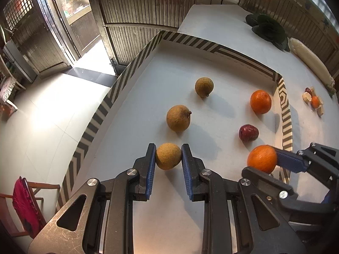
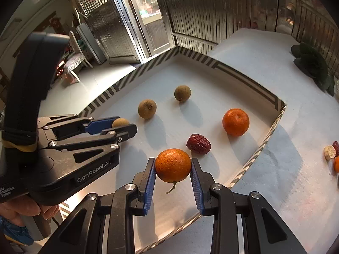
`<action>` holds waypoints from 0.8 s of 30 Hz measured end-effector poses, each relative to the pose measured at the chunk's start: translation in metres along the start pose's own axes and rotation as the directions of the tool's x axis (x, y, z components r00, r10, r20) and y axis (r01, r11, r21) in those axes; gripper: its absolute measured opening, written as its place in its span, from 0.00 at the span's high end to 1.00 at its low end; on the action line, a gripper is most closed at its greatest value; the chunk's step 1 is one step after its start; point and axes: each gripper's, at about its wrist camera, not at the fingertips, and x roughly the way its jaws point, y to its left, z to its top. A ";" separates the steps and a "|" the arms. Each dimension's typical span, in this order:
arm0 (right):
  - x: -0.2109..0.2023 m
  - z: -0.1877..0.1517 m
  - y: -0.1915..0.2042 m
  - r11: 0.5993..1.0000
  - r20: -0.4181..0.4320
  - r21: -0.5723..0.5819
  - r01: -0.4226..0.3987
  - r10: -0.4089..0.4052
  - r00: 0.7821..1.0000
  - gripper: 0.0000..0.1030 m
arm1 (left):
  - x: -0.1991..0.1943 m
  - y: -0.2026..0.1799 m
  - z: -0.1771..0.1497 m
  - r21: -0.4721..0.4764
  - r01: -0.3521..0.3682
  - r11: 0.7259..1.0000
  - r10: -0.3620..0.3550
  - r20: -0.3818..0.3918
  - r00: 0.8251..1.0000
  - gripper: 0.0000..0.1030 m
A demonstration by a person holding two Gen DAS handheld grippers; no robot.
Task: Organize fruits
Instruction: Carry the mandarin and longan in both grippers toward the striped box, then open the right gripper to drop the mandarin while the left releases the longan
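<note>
Fruits lie inside the striped-rim tray. Left gripper is clenched on a brown longan near the tray's left rim; right gripper grasps an orange. Between them a red jujube rests beside another orange.

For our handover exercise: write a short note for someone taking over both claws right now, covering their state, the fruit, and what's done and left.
Left claw: shut on a brown fruit.
Right claw: shut on an orange.
Both are over the striped tray.
In the tray: two brown fruits, a second orange, a red date.
Left: set down both held fruits; a small pile remains outside on the table.
</note>
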 end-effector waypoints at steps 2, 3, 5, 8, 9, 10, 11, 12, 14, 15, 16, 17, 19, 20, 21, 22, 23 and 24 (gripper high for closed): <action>0.005 0.001 -0.001 1.000 -0.008 -0.002 0.008 -0.008 1.000 0.70 | 0.002 -0.001 0.001 0.003 0.001 1.000 -0.001 0.000 1.000 0.77; 0.007 0.002 -0.002 1.000 -0.012 -0.005 0.015 -0.015 1.000 0.70 | 0.003 -0.002 0.001 0.006 -0.001 1.000 0.001 0.001 1.000 0.77; 0.011 0.002 -0.002 1.000 -0.019 -0.004 0.019 -0.019 1.000 0.70 | 0.005 -0.005 0.002 0.011 -0.003 1.000 0.003 0.002 1.000 0.77; 0.015 0.003 -0.002 1.000 -0.016 -0.009 0.028 -0.028 0.999 0.70 | 0.009 -0.008 0.003 0.011 -0.005 1.000 0.005 -0.001 1.000 0.77; 0.016 0.004 -0.002 1.000 -0.017 -0.009 0.027 -0.028 0.999 0.70 | 0.009 -0.007 0.004 0.011 -0.005 1.000 0.006 -0.003 1.000 0.77; 0.016 0.004 -0.002 1.000 -0.016 -0.010 0.026 -0.026 1.000 0.70 | 0.010 -0.007 0.004 0.011 -0.007 1.000 0.007 -0.001 1.000 0.77; 0.017 0.004 -0.002 1.000 -0.016 -0.009 0.025 -0.026 1.000 0.70 | 0.010 -0.008 0.005 0.013 -0.007 1.000 0.007 0.001 1.000 0.77; 0.017 0.004 -0.001 1.000 -0.015 -0.009 0.025 -0.025 1.000 0.70 | 0.010 -0.007 0.006 0.011 -0.006 1.000 0.006 0.001 1.000 0.77; 0.016 0.003 -0.003 1.000 -0.012 -0.011 0.020 -0.020 1.000 0.69 | 0.012 -0.006 0.007 0.007 -0.004 1.000 0.004 0.003 1.000 0.77; 0.015 0.003 -0.004 1.000 -0.008 -0.009 0.017 -0.017 1.000 0.69 | 0.012 -0.006 0.007 0.007 -0.004 1.000 0.004 0.003 1.000 0.77; 0.013 0.002 -0.005 1.000 -0.002 -0.004 0.011 -0.011 1.000 0.67 | 0.012 -0.007 0.008 0.007 -0.005 1.000 0.005 0.003 1.000 0.77; 0.011 0.002 -0.006 1.000 0.001 0.002 0.010 -0.010 1.000 0.67 | 0.013 -0.007 0.008 0.010 -0.006 1.000 0.006 0.004 1.000 0.76; 0.007 0.000 -0.008 1.000 0.006 0.012 0.008 -0.008 1.000 0.66 | 0.013 -0.008 0.008 0.013 -0.010 1.000 0.010 0.002 1.000 0.75; 0.005 0.000 -0.009 1.000 0.009 0.017 0.008 -0.008 1.000 0.66 | 0.013 -0.008 0.009 0.013 -0.012 1.000 0.012 -0.001 1.000 0.68; 0.003 -0.001 -0.010 1.000 0.014 0.020 0.008 -0.008 1.000 0.66 | 0.013 -0.008 0.009 0.010 -0.010 1.000 0.010 -0.005 1.000 0.62; -0.001 -0.002 -0.011 1.000 0.023 0.022 0.006 -0.006 1.000 0.66 | 0.012 -0.007 0.009 0.004 -0.010 1.000 0.010 -0.006 1.000 0.50; -0.003 -0.001 -0.012 1.000 0.032 0.023 0.005 -0.006 0.999 0.66 | 0.010 -0.006 0.009 -0.002 -0.013 1.000 0.013 -0.001 1.000 0.44; -0.007 -0.002 -0.012 1.000 0.039 0.025 0.003 -0.004 0.999 0.66 | 0.008 -0.006 0.009 -0.004 -0.016 1.000 0.016 0.008 1.000 0.44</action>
